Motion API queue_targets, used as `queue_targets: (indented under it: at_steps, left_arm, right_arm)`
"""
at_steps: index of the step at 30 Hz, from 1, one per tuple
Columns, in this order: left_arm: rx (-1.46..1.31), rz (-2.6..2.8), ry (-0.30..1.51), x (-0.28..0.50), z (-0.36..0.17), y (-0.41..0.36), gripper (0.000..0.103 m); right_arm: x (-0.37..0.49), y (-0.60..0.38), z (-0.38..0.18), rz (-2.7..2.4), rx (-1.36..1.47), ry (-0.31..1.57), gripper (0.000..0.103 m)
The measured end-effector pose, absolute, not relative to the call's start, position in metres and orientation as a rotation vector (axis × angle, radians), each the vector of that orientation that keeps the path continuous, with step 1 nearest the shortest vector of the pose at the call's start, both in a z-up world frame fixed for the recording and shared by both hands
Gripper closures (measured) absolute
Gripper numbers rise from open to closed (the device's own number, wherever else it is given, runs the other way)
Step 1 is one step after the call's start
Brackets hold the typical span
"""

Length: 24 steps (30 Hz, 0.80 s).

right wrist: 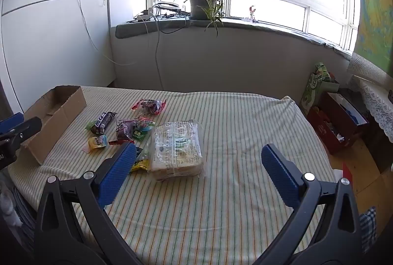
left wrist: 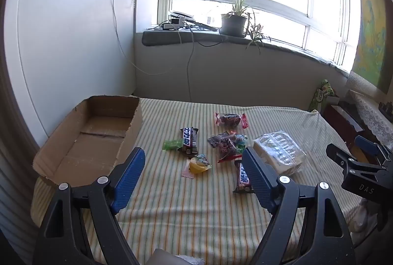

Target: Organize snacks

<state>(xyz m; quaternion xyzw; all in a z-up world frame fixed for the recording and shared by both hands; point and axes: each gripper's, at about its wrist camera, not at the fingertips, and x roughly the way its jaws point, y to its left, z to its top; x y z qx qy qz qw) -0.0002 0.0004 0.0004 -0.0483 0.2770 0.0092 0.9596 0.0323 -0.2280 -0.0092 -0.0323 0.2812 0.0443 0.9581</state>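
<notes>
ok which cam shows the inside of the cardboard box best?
Left wrist: the cardboard box shows its whole bare floor. Right wrist sees the box edge-on, mostly its outer wall, interior barely visible.

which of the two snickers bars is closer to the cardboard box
The snickers bar beside the green candy is closer to the cardboard box; the other bar lies partly behind the left claw's finger.

A bed [right wrist: 245, 191] covered with a cream sheet with thin green and orange stripes carries everything. At its left edge lies an open brown cardboard box [left wrist: 86, 142]. Near the middle lie small snacks: two dark chocolate bars [left wrist: 189, 142], a yellow jelly cup [left wrist: 197, 165], a green candy [left wrist: 172, 144], red-ended packets [left wrist: 229, 119]. Just beside them rests a clear plastic pack of bread [right wrist: 178, 150].
</notes>
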Motion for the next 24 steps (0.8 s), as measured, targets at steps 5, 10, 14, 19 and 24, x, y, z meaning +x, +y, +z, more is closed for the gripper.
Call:
queue_targets:
  at_steps: [5, 10, 14, 19, 24]
  left_arm:
    - [-0.099, 0.021, 0.560, -0.001, 0.001, 0.001, 0.022]
    - [-0.096, 0.018, 0.568, 0.000, 0.000, 0.015, 0.022]
    - [-0.085, 0.024, 0.569, 0.006, -0.003, 0.007, 0.022]
    - [-0.085, 0.025, 0.570, 0.006, -0.004, 0.005, 0.022]
    - [-0.084, 0.026, 0.569, 0.005, -0.004, 0.004, 0.022]
  right_arm:
    - [0.035, -0.227, -0.010, 0.088, -0.072, 0.578, 0.000]
    - [0.037, -0.225, -0.009, 0.095, -0.060, 0.579, 0.000]
    - [0.036, -0.226, -0.007, 0.097, -0.063, 0.576, 0.000]
    - [0.038, -0.222, -0.012, 0.104, -0.065, 0.581, 0.000]
    - [0.038, -0.222, -0.011, 0.113, -0.061, 0.583, 0.000]
